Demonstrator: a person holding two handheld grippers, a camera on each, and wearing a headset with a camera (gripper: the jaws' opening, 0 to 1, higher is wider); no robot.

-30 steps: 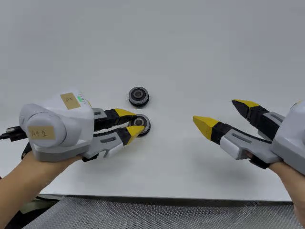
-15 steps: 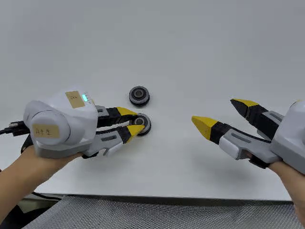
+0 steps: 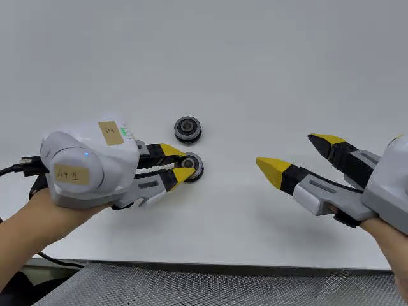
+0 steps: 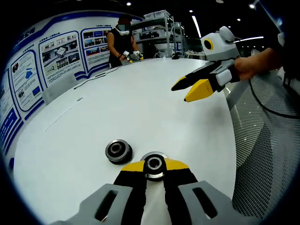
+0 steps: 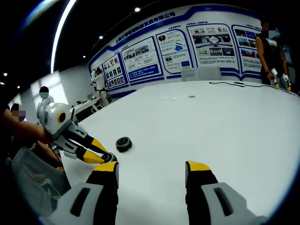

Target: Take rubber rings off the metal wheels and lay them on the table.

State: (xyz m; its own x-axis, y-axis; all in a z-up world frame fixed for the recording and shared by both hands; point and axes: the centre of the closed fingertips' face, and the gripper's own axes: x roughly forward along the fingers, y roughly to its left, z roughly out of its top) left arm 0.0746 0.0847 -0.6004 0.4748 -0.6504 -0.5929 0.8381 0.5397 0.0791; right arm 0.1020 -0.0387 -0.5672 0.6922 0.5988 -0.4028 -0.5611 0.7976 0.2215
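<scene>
Two metal wheels with black rubber rings lie on the white table (image 3: 255,76). The farther wheel (image 3: 188,129) (image 4: 118,151) (image 5: 123,143) lies free. My left gripper (image 3: 178,162) (image 4: 154,165) is shut on the nearer wheel (image 3: 191,166) (image 4: 154,166) (image 5: 110,157), with a yellow tip pressed against each side. My right gripper (image 3: 294,152) (image 5: 152,167) hovers open to the right, well apart from both wheels, with nothing between its fingers. It also appears in the left gripper view as the right gripper (image 4: 199,86).
The table's front edge (image 3: 210,264) runs near me, with grey mesh below it. A black cable (image 3: 16,169) trails from the left gripper. People stand at the far end of the table (image 4: 123,42) (image 5: 99,79), in front of blue wall posters.
My left gripper has crept slightly right onto the nearer wheel. The right gripper and the farther wheel have stayed put.
</scene>
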